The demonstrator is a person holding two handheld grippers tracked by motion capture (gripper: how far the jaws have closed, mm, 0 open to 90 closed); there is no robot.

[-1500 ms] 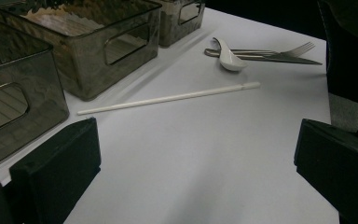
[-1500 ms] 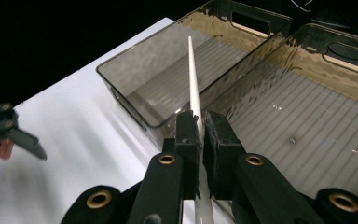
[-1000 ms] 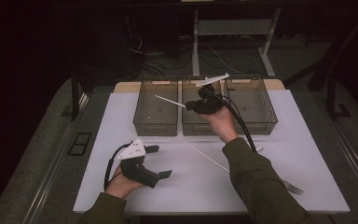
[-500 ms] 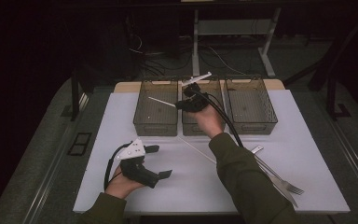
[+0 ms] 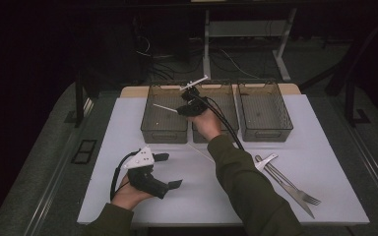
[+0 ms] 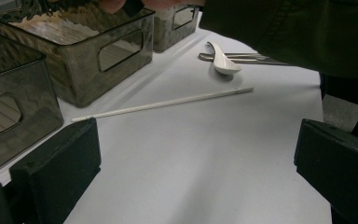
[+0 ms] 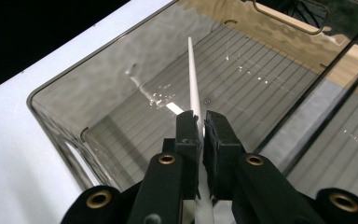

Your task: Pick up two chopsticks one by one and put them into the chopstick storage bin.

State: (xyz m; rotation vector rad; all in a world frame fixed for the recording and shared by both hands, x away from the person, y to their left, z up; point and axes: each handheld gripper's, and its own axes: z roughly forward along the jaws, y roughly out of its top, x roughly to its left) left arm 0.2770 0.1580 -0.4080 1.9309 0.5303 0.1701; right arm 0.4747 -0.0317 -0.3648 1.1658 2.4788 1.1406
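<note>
Tabletop (image 5: 142,123): white sheet, dark room around.
Right gripper (image 7: 199,128): fingers clamped on white chopstick (image 7: 192,70), over left bin (image 5: 165,129).
Left gripper (image 5: 166,170): fingers apart, empty, resting low.
Second chopstick (image 6: 168,102): flat beside bins.

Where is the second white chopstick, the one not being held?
High view: the loose chopstick lies on the white table, before the middle bin, left of the spoon.
</note>
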